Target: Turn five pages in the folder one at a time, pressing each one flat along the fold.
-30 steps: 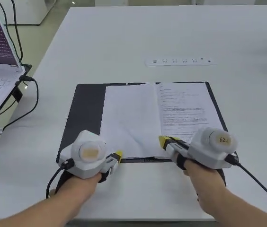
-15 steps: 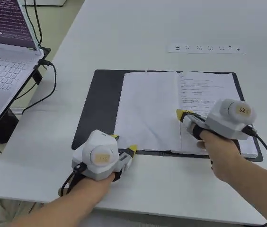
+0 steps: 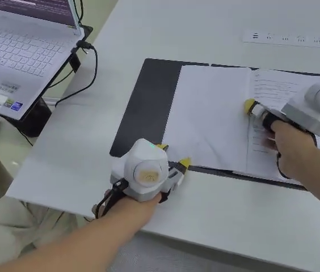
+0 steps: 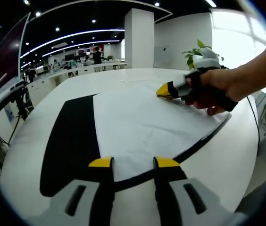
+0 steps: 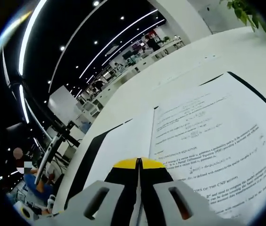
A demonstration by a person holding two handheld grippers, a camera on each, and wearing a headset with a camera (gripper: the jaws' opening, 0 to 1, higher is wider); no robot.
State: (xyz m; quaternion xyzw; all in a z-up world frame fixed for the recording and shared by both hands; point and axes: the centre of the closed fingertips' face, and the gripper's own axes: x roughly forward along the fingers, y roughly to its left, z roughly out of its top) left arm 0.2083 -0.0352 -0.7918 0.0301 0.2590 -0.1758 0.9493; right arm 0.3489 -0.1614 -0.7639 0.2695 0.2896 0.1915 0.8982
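1 open folder (image 3: 148,102) — left gripper (image 3: 173,156) parted at its edge, right gripper (image 3: 250,106) closed at fold.

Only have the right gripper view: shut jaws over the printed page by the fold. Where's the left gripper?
Observer: The left gripper is at the near edge of the folder, just below the blank left page.
Operator: Open or shut?
Observer: Open. In the left gripper view its jaws stand apart with nothing clamped between them.
Operator: How far along the fold is the right one?
Observer: In the head view the right gripper has its tips at the fold, in the far half of the page.
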